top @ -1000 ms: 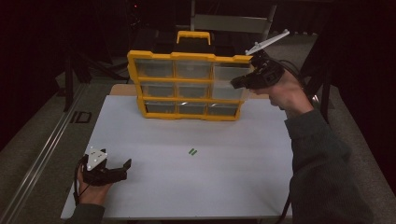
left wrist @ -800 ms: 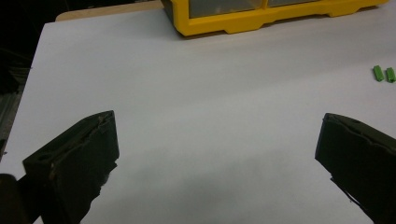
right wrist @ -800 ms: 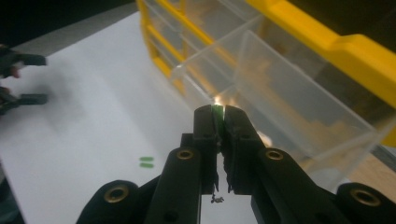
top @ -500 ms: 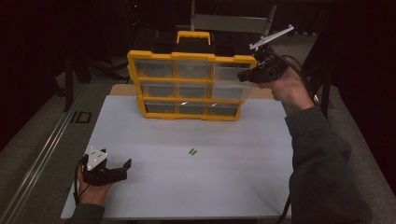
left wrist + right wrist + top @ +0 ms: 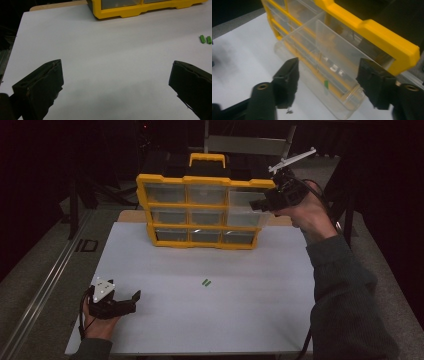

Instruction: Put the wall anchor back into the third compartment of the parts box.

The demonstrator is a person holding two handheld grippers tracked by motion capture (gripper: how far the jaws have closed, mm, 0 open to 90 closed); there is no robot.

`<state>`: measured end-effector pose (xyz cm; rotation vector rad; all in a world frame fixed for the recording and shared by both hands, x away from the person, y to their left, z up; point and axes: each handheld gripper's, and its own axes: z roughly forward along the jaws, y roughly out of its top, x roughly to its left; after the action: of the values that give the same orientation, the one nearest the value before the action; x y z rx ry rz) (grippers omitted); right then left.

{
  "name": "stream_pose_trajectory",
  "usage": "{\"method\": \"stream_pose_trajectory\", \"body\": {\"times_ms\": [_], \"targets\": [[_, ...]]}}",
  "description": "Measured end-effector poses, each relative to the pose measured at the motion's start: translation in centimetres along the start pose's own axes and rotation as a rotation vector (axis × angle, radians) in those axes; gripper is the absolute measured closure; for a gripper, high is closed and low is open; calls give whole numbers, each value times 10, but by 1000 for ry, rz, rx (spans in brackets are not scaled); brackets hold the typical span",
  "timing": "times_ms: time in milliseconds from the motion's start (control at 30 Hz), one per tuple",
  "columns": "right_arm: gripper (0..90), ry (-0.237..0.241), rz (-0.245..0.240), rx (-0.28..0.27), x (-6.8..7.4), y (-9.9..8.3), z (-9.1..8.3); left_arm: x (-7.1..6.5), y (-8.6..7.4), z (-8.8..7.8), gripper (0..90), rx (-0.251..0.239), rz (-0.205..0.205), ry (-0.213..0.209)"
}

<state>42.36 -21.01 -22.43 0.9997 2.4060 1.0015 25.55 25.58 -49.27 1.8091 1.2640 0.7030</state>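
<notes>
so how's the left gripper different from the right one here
The left gripper rests low on the white table near its front left corner; the right gripper is raised at the yellow organizer's top right drawer. The left's jaws frame bare table, the right's frame that pulled-out drawer. Both are open.

The yellow plastic drawer cabinet (image 5: 200,212) has a smooth, slightly glossy frame, and its clear plastic drawers (image 5: 329,75) look glassy, catching pale reflections. The white table top (image 5: 210,305) is matt and smooth, like laminate, with a bare wood edge (image 5: 57,5) at its far side. Two small green plastic pieces (image 5: 206,282) look smooth. The black jaws seen in the left gripper view are dull, their pads rough-edged. The dark sleeve (image 5: 345,295) is soft matt cloth.
</notes>
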Motion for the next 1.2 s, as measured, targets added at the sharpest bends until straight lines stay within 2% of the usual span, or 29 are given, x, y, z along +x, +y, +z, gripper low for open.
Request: {"method": "stream_pose_trajectory", "body": {"times_ms": [67,300,500,667,767,1200], "targets": [[282,5,-11,-6,4,-1,-1,0,0,0,1,1,0,1],[273,29,-82,-46,18,-7,-7,0,0,0,1,2,4,1],[275,62,-130,-59,30,-15,-8,0,0,0,1,1,3,1],[282,75,-152,-69,38,-19,-8,0,0,0,1,1,2,2],[285,98,-179,-59,46,-24,-5,0,0,0,1,0,2,1],[292,153,-204,-38,62,-35,13,0,0,0,1,0,2,2]]}}
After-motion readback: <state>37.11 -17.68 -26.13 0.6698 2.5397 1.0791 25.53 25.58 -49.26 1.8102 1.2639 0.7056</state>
